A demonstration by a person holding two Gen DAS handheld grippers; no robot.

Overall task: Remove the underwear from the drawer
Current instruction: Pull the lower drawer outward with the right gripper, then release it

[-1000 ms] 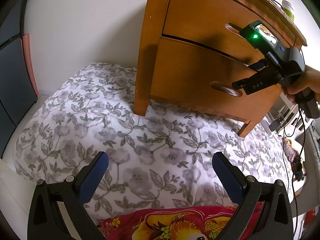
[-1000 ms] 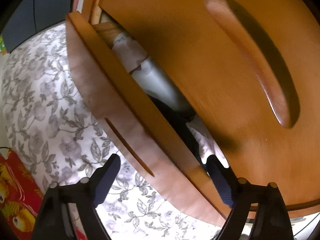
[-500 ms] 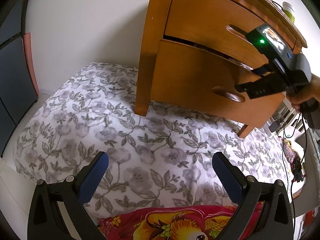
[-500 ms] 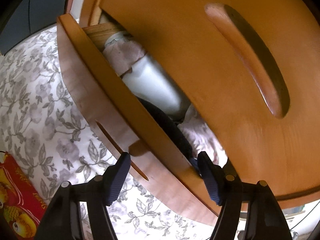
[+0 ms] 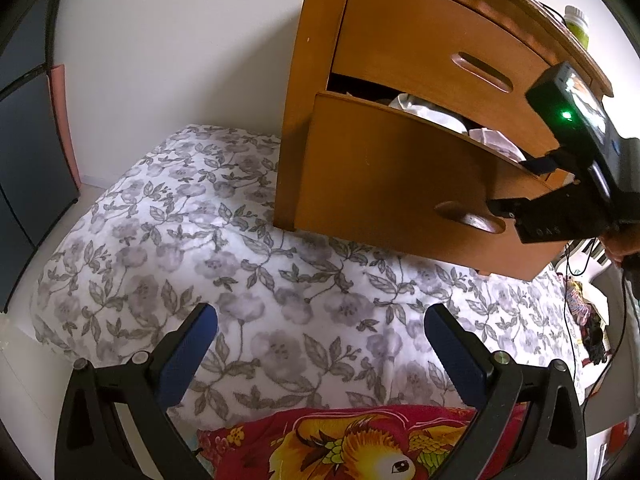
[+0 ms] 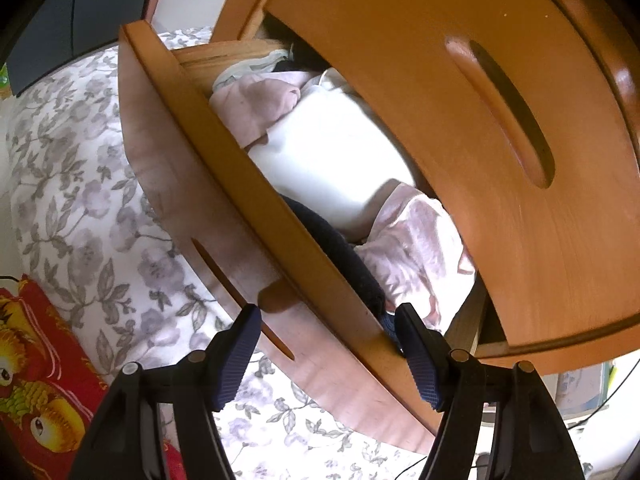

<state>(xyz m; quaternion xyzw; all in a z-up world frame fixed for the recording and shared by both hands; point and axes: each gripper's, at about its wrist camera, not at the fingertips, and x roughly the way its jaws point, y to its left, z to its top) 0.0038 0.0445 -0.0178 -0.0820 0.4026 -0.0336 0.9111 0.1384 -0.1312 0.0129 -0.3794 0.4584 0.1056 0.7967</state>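
The bed (image 5: 224,240), under a grey floral cover, fills the near ground, and a wooden nightstand (image 5: 400,40) stands at its far right. The lower drawer (image 6: 224,184) is pulled partly out, its front tilted toward the camera and its top open.

Inside it lie folded clothes: a large white piece (image 6: 328,160) in the middle, pale pink pieces (image 6: 416,236) at either end, and a dark piece (image 6: 344,256) pressed against the inside of the drawer front. Which of these is the underwear cannot be told from here; the small pink ones look likeliest.

The right hand-held gripper (image 6: 328,344) straddles the top edge of the drawer front, one pad (image 6: 236,352) outside by the handle slot and the other inside beside the clothes, jaws spread and clamping nothing that can be seen. The left hand-held gripper (image 5: 320,344) hangs released over the bed, well apart from the drawer.

The fabric should be light, limp and somewhat slick, and may drag its neighbours along. A pinch on a raised fold or bunched hem near the top seems best.
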